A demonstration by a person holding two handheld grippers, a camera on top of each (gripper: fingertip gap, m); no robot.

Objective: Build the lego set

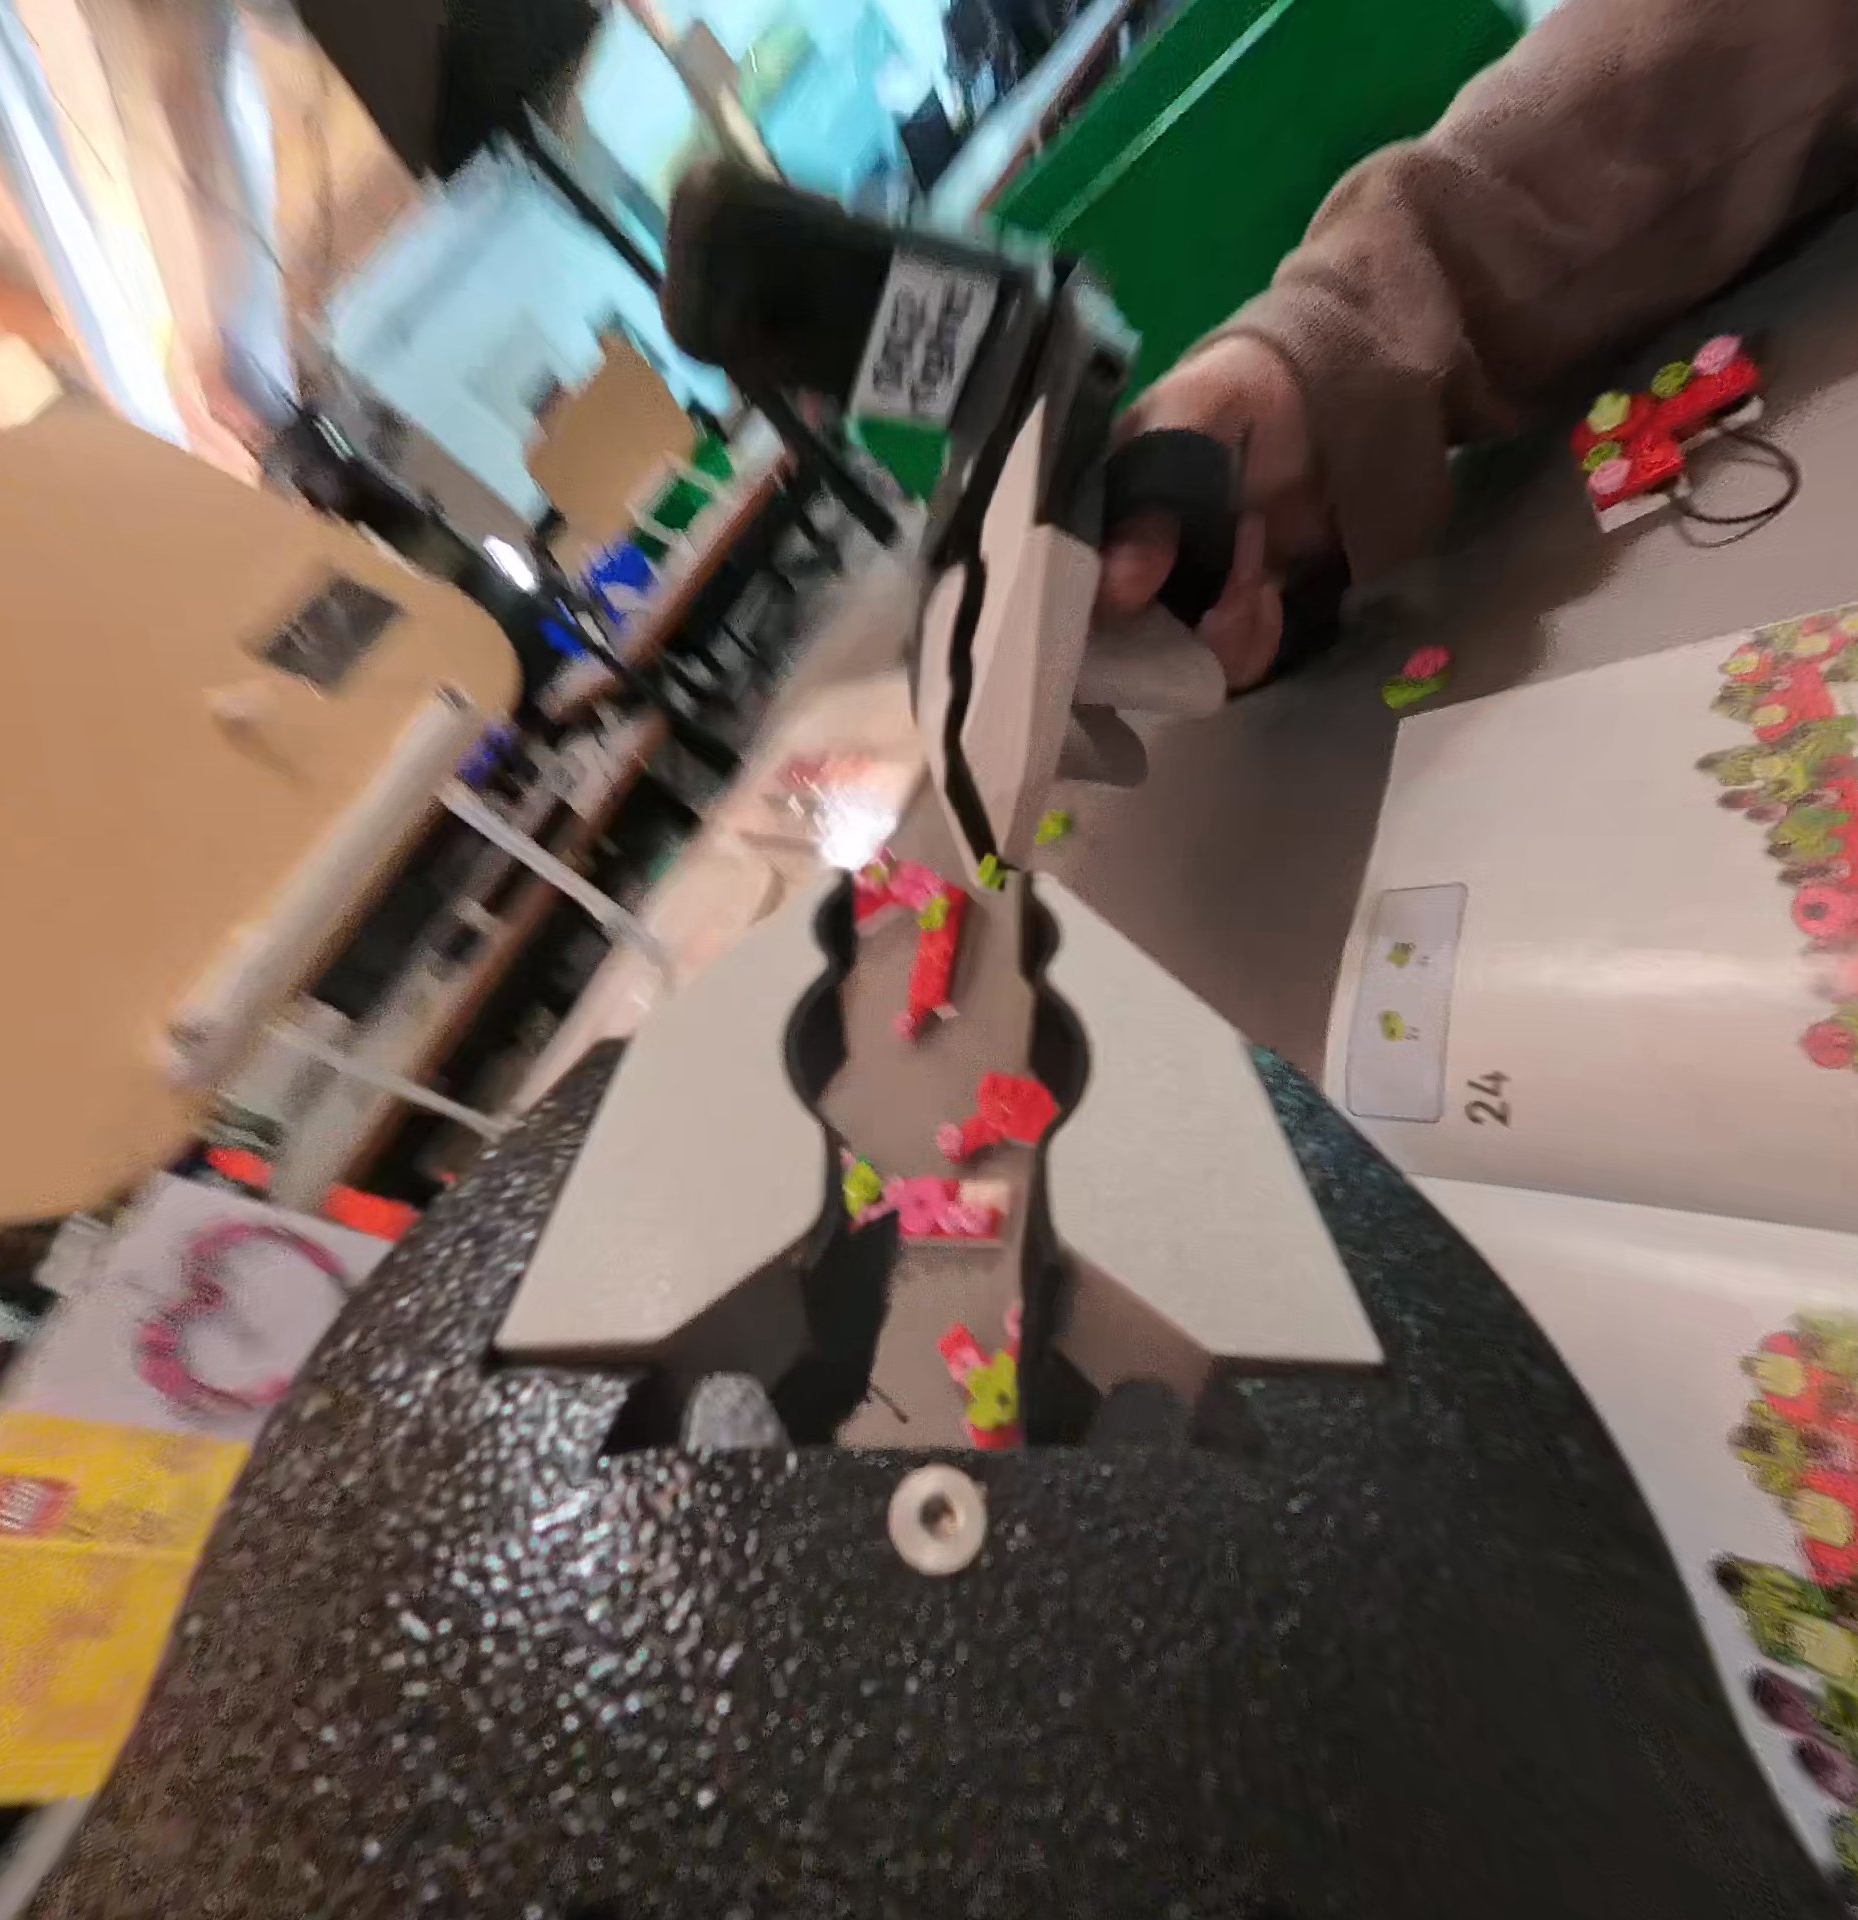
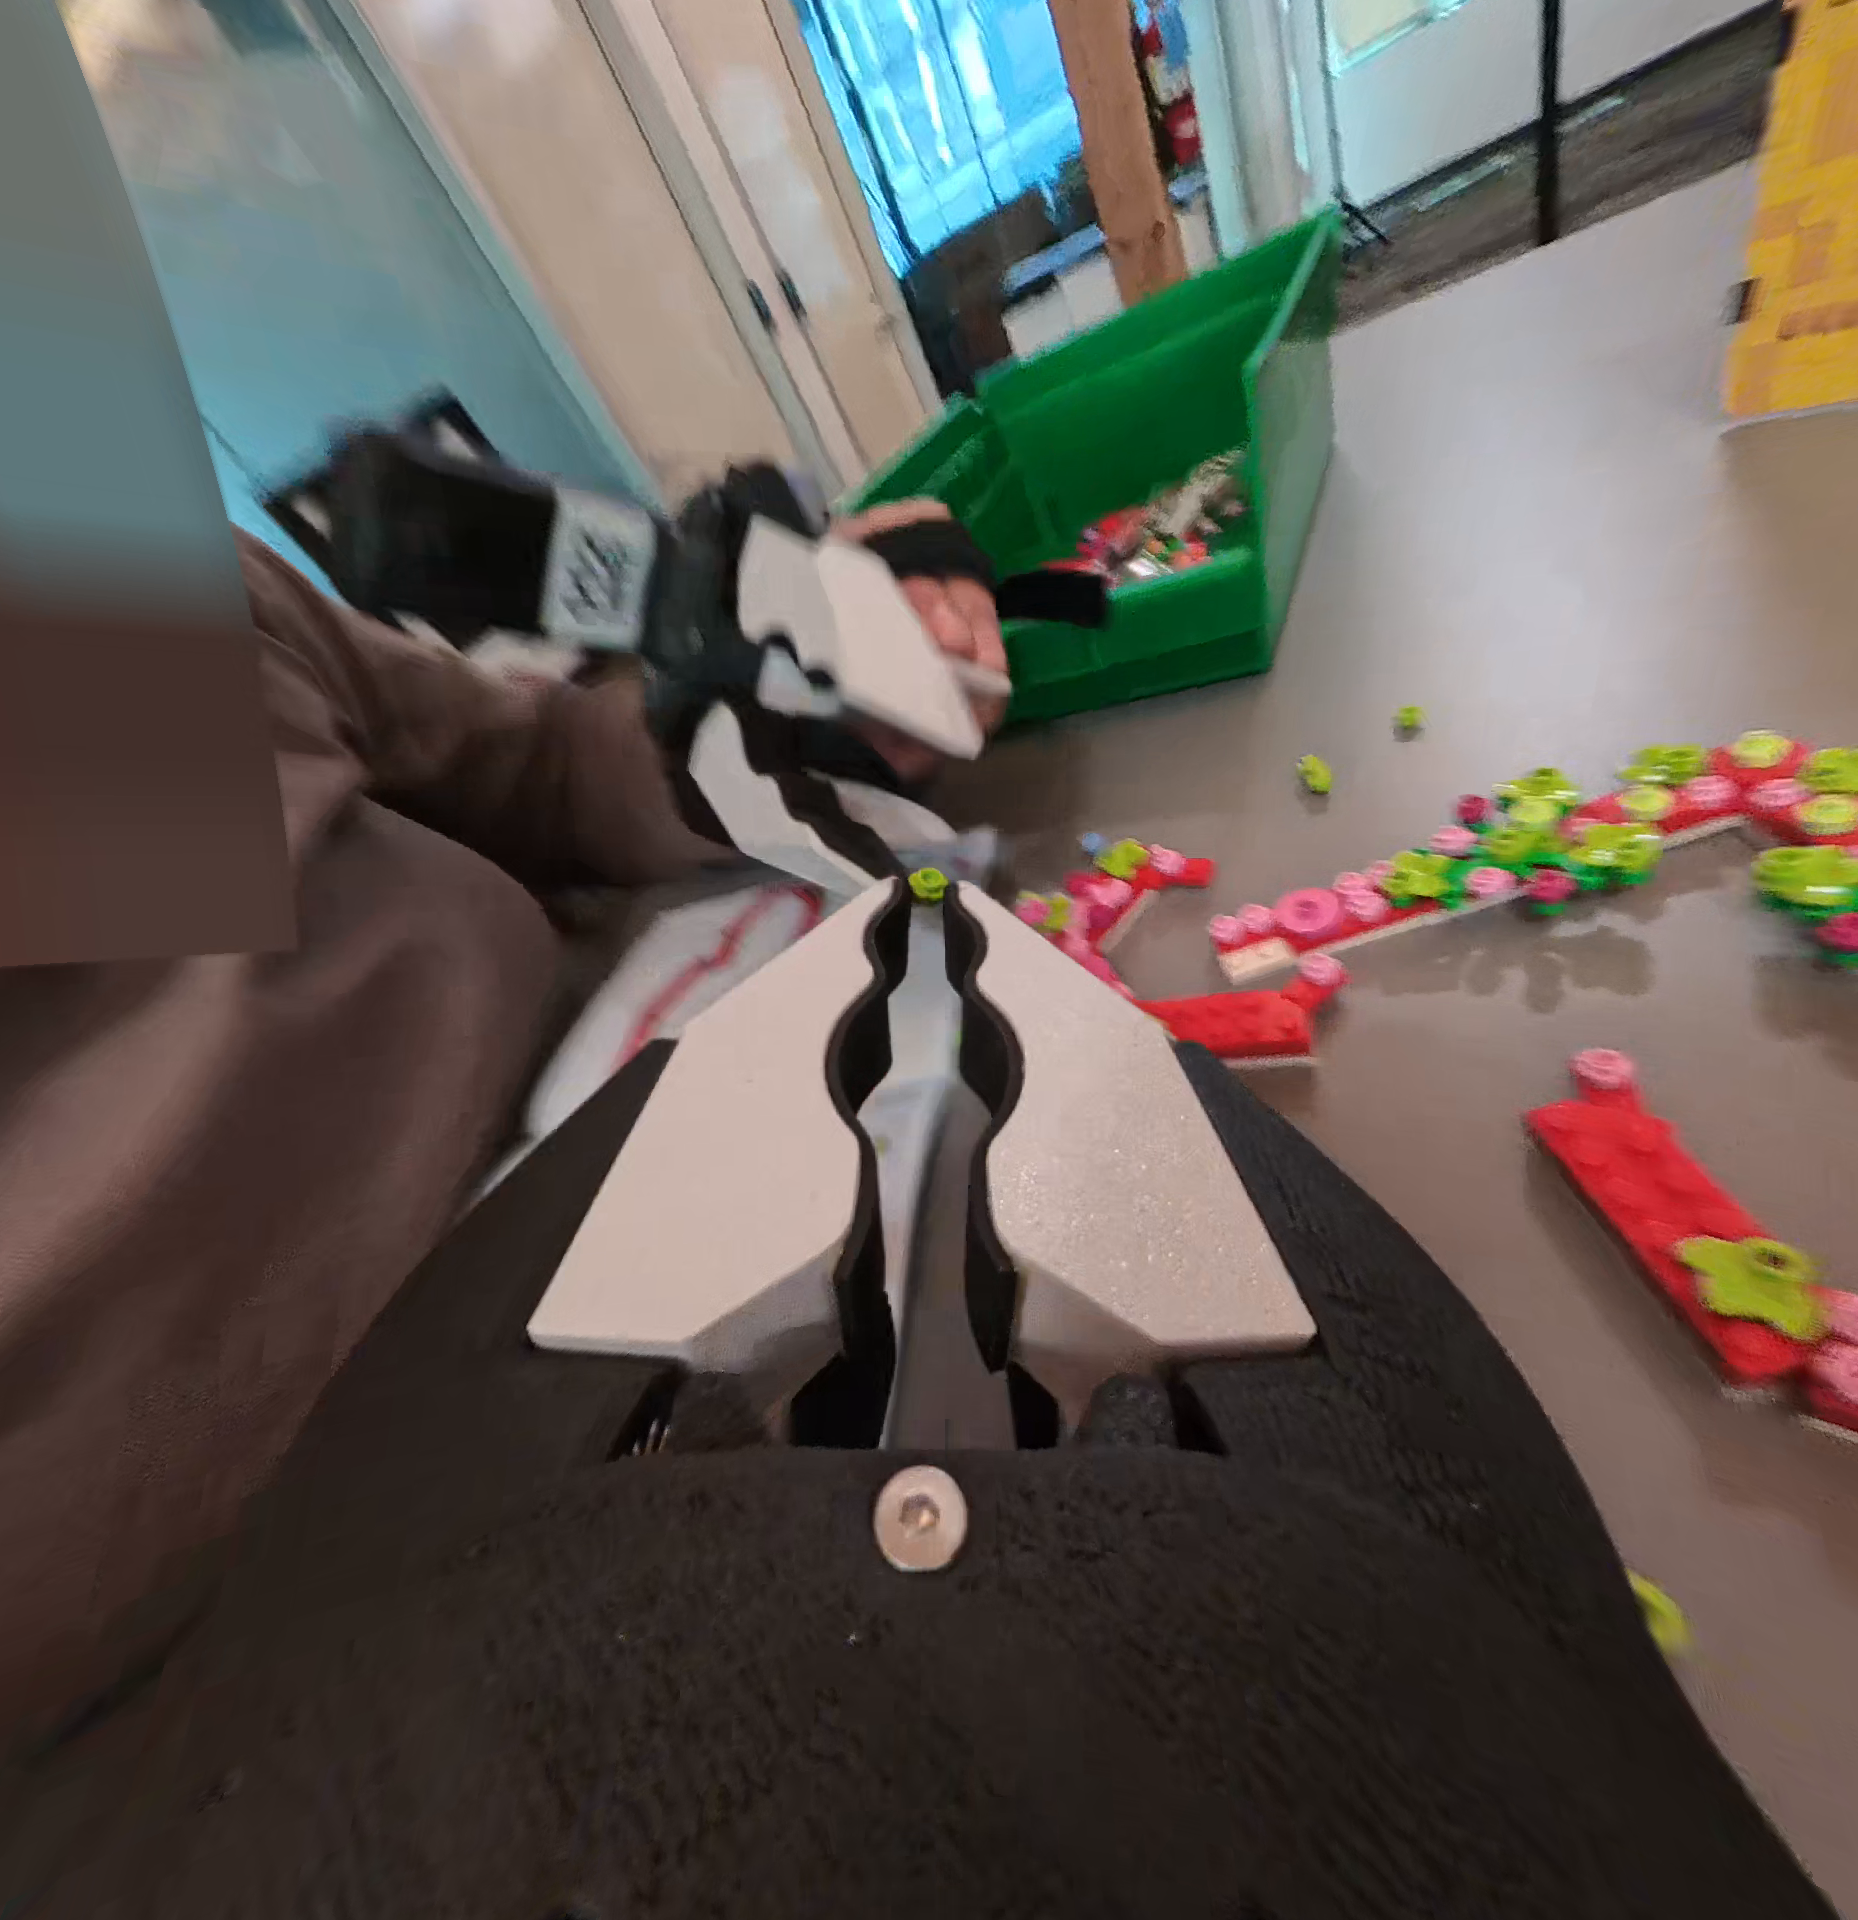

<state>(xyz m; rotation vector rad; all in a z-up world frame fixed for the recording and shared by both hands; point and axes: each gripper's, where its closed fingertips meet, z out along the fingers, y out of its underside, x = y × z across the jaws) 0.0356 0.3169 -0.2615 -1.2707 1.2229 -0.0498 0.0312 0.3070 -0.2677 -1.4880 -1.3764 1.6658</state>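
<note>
My right gripper (image 2: 927, 883) pinches a small lime-green lego piece (image 2: 926, 882) at its very fingertips, the grey fingers drawn close with only a narrow slot behind the tips. From the left wrist view I see the same right gripper (image 1: 992, 871) coming down from above, held in a person's hand (image 1: 1216, 520) in a brown sleeve (image 1: 1527, 229), with the lime piece (image 1: 991, 871) at its tips. My left gripper (image 1: 935, 883) stands spread apart with nothing between its fingers; its tips sit just beside the right gripper's tips, though blur keeps me from telling whether they touch. Below the gap, loose red, pink and lime pieces (image 1: 992, 1112) lie scattered on the grey table (image 1: 1216, 831). The open instruction booklet (image 1: 1590, 997) lies to the right. In the right wrist view, the partly built red and pink strip with lime flowers (image 2: 1527, 842) curves across the table (image 2: 1527, 540), and a green bin (image 2: 1143, 499) of parts stands farther back.
</note>
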